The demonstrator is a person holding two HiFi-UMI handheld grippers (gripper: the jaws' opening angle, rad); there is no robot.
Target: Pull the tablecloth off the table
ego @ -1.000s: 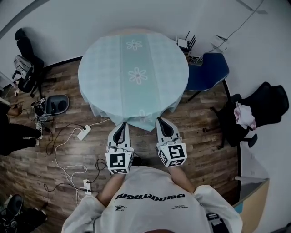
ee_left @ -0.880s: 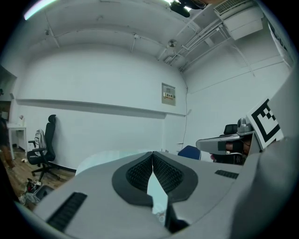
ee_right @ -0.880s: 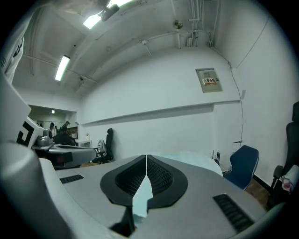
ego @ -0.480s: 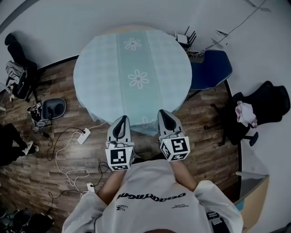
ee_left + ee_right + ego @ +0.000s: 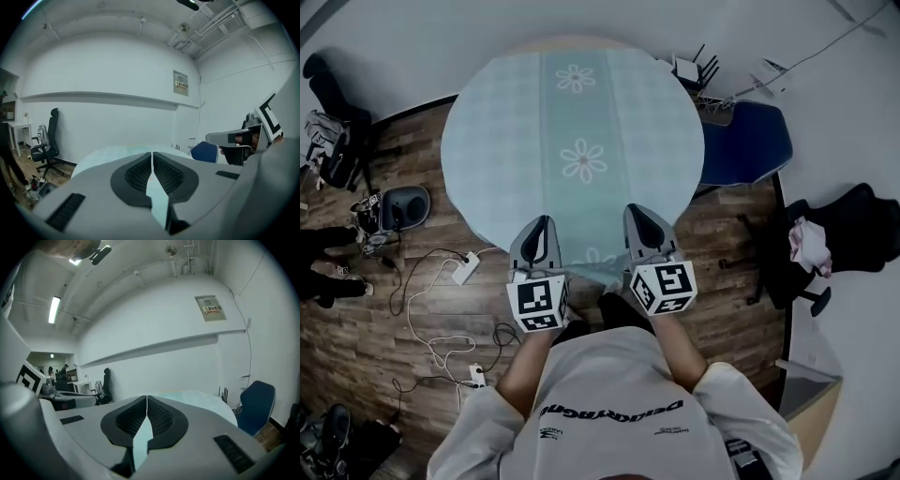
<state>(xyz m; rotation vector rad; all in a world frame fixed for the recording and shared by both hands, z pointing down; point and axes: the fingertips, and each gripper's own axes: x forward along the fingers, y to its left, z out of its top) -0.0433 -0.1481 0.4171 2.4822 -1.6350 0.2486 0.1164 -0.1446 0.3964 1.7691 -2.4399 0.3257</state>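
Round table (image 5: 581, 40) staying covered: left gripper (image 5: 542, 227) and right gripper (image 5: 639, 214), both clenching tablecloth (image 5: 581, 141) hem, are shifting tableward; pull barely starting.

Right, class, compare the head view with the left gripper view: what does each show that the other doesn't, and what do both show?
Only the head view shows the flower print on the tablecloth, the power strip and the person's white shirt. Only the left gripper view shows the wall panel, the ceiling pipes and the ribbed pads of the left hand-held gripper, shut together. Both show the light green tablecloth, the blue chair and the right hand-held gripper.
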